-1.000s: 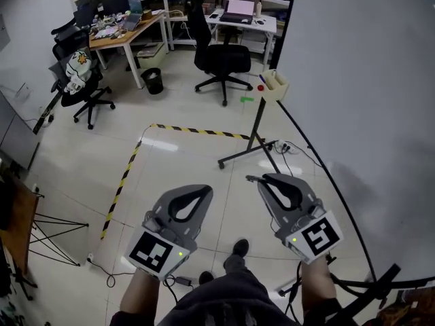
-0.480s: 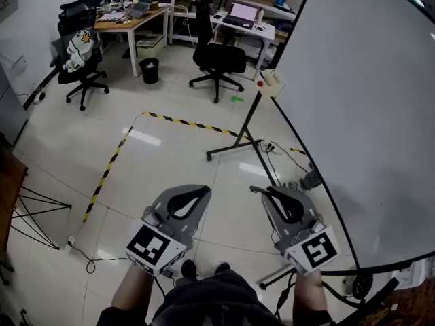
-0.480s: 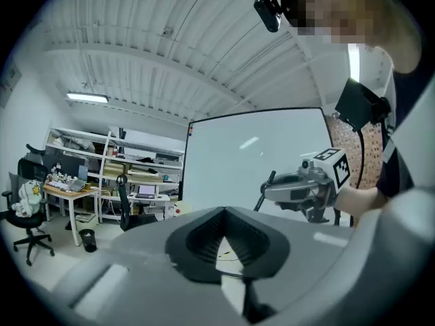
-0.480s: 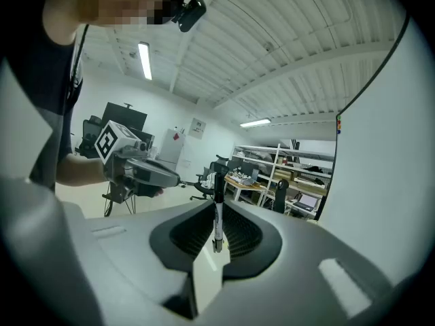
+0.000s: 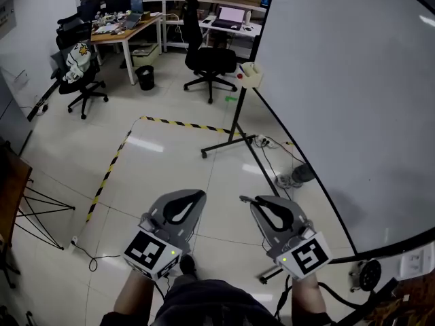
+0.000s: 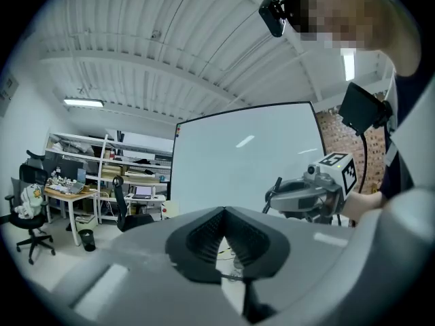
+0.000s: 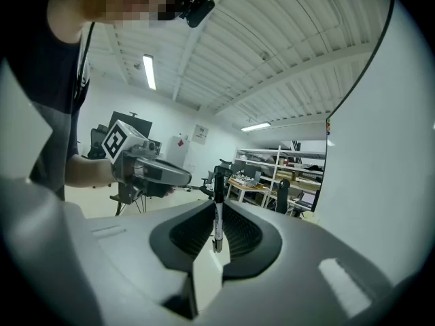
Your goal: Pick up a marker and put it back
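A marker [image 7: 217, 221] with a white barrel and a black cap stands upright between the jaws of my right gripper [image 7: 216, 206], which is shut on it. In the head view the right gripper [image 5: 253, 200] is held low in front of the person, and the marker's [image 5: 243, 198] end pokes out to the left of its tips. My left gripper [image 5: 198, 193] hangs beside it, jaws shut with nothing in them. The left gripper view looks over its closed jaws [image 6: 224, 210] at the right gripper [image 6: 309, 192] and the whiteboard [image 6: 245, 161].
A large whiteboard [image 5: 353, 100] on a black wheeled stand [image 5: 234, 131] fills the right side, with a small tray [image 5: 251, 73] at its far end. Cables [image 5: 285, 165] lie by its foot. Office chairs [image 5: 207, 60], desks [image 5: 126, 29] and striped floor tape [image 5: 180, 123] lie beyond.
The head view has shifted, so the whiteboard and its tray sit further left in the picture. Both grippers stay low in front, and the right one still holds the marker.
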The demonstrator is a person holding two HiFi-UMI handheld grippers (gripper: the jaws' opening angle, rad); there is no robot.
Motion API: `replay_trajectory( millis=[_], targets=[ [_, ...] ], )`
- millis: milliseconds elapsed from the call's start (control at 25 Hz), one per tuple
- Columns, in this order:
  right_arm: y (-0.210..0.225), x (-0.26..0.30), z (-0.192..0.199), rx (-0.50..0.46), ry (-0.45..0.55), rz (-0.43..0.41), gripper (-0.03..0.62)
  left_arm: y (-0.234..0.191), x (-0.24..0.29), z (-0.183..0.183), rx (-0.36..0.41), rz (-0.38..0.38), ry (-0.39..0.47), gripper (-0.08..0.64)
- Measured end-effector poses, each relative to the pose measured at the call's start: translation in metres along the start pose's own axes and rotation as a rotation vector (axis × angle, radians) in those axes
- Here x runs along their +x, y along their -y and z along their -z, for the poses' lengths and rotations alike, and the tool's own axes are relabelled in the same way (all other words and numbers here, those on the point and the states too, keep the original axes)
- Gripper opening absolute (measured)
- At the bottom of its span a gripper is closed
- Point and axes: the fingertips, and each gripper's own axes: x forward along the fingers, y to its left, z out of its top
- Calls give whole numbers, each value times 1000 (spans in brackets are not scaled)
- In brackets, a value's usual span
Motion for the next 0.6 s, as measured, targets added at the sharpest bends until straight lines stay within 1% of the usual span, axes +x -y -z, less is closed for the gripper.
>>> replay_trajectory(
  millis=[160,320,400,480,600],
  targets=[
    [-13,-56,9,24,18,7,40,57,-5,1,-8,4,9,6],
    [-15,-105,33,63,-10,6,40,111,4,14,-33,30,-29,6],
    [-8,-119,47,77,-21,-2,40,129,14,23,-32,35,-64,6],
    [-3,-129,54,92,-17,-7,40,142,19,27,-20,36,-93,6],
    [-2,-138,51,95,-3,-10,40,152,18,21,-2,29,-98,6]
  ],
)
